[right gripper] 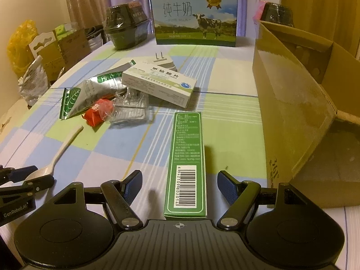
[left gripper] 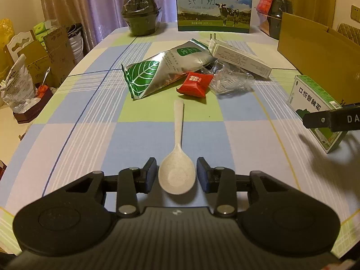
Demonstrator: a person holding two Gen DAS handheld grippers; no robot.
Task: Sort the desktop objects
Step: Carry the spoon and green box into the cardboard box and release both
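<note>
Reading "PURE MILK", milk carton (left gripper: pixel 214 6) stands behind both grippers, left gripper (left gripper: pixel 176 175) and right gripper (right gripper: pixel 180 187), spread apart.

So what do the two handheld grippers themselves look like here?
Both the left gripper and right gripper are matte black plastic with ribbed central housings, round side discs, silver pivot pins and blue finger pads. The left gripper's side carries white "GenRobot.AI" lettering. No cables or sleeves show.

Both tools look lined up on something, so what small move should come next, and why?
Probably close the left tool on the spoon: its bowl already lies between the open fingers. The right tool likewise straddles the green box, with wider gaps.
</note>
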